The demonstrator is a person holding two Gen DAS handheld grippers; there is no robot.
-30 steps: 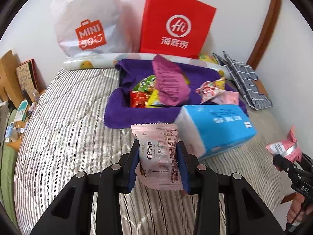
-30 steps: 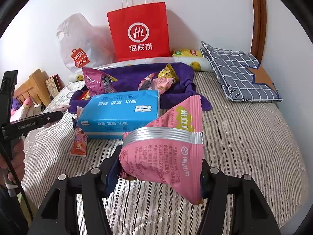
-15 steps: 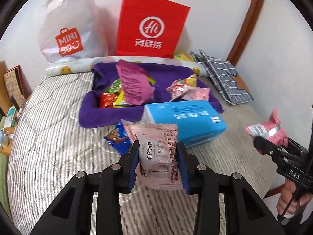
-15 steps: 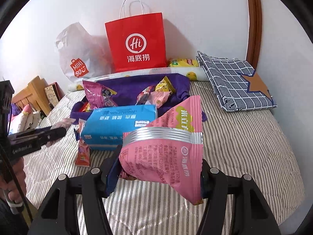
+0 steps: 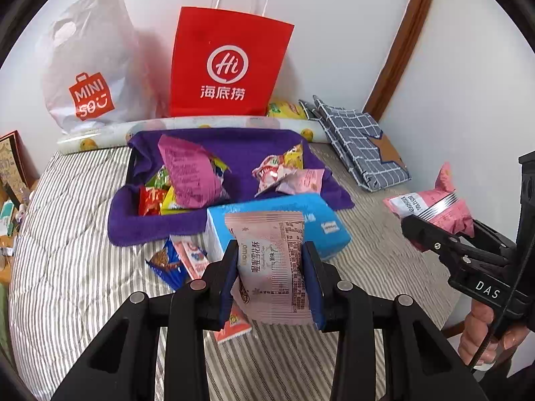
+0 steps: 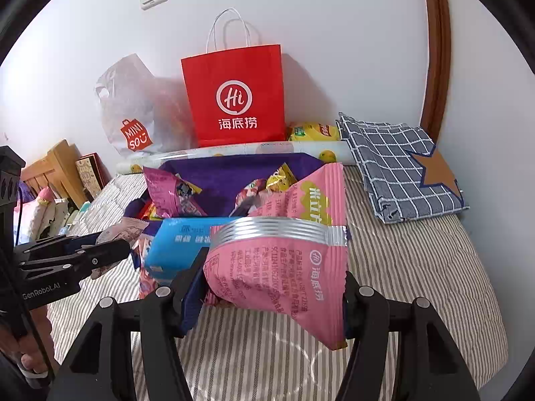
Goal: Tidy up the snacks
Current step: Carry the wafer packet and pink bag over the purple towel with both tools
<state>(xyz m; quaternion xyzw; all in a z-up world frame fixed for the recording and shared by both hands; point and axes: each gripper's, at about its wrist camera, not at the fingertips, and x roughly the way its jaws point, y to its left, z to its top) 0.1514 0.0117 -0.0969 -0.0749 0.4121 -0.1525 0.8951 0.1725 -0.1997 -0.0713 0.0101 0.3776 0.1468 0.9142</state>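
My left gripper is shut on a pale pink snack packet, held up above the striped bed. My right gripper is shut on a larger pink snack bag with a silver band; that bag and the right gripper also show at the right of the left wrist view. Beyond them lies a purple towel-lined tray with several snack packets, among them a magenta bag. A blue tissue pack rests in front of it. Loose packets lie on the bed below my left gripper.
A red paper bag and a white plastic bag lean on the wall at the back. A folded checked cloth lies at the right. The left gripper shows in the right wrist view. Wooden furniture stands left of the bed.
Both grippers have risen with their packets still gripped, so the bed and tray look farther away. The left view has swung right, bringing the right gripper more into view.
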